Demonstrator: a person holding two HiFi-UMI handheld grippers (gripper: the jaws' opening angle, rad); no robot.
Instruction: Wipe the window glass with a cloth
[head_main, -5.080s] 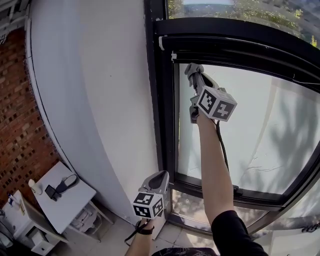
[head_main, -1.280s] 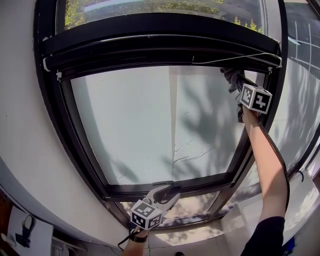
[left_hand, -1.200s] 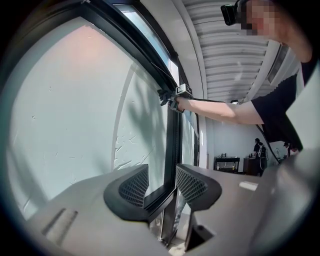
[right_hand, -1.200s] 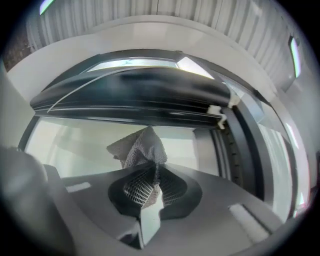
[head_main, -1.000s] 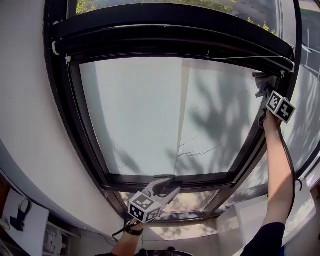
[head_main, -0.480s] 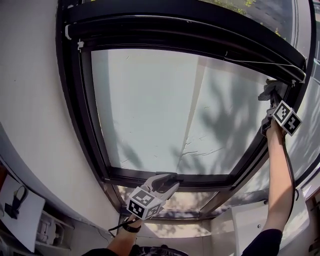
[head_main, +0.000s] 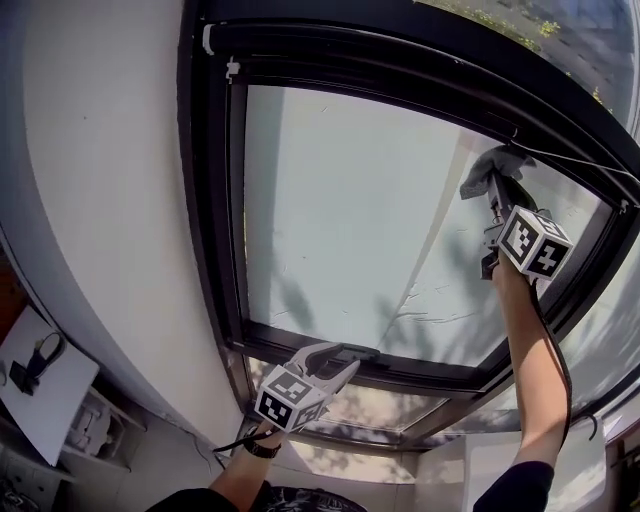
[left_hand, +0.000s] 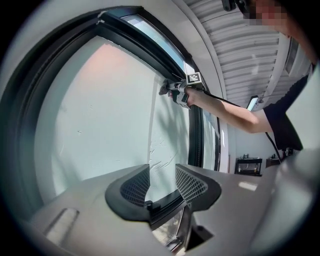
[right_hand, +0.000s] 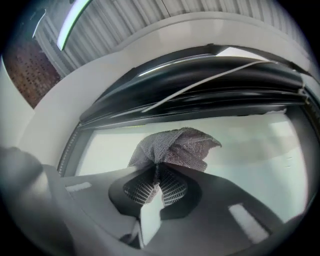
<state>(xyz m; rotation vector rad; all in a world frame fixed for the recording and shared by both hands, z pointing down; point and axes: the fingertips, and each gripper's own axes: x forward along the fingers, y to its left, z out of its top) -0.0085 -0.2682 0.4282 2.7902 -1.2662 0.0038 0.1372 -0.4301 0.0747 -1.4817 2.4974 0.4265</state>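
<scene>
The frosted window glass (head_main: 360, 220) fills the middle of the head view. My right gripper (head_main: 493, 185) is raised to the upper right part of the pane, shut on a grey mesh cloth (head_main: 495, 162) that bunches out past its tips against the glass. In the right gripper view the cloth (right_hand: 175, 146) fans out from the closed jaws of the right gripper (right_hand: 157, 181) just under the top frame. My left gripper (head_main: 340, 358) hangs low by the black bottom rail (head_main: 430, 372), open and holding nothing. The left gripper view shows that gripper (left_hand: 162, 184) with spread jaws facing the pane (left_hand: 100, 115).
A black frame (head_main: 210, 200) surrounds the pane, with a dark blind casing and a thin white cord (right_hand: 200, 82) along the top. A white wall (head_main: 100, 180) lies to the left. A white table (head_main: 35, 385) with small items stands lower left. A lower pane (head_main: 370, 410) sits beneath the rail.
My right gripper has carried the cloth leftward from the pane's top right corner along the upper glass. The head view has swung, and the left gripper stays low by the bottom rail.
</scene>
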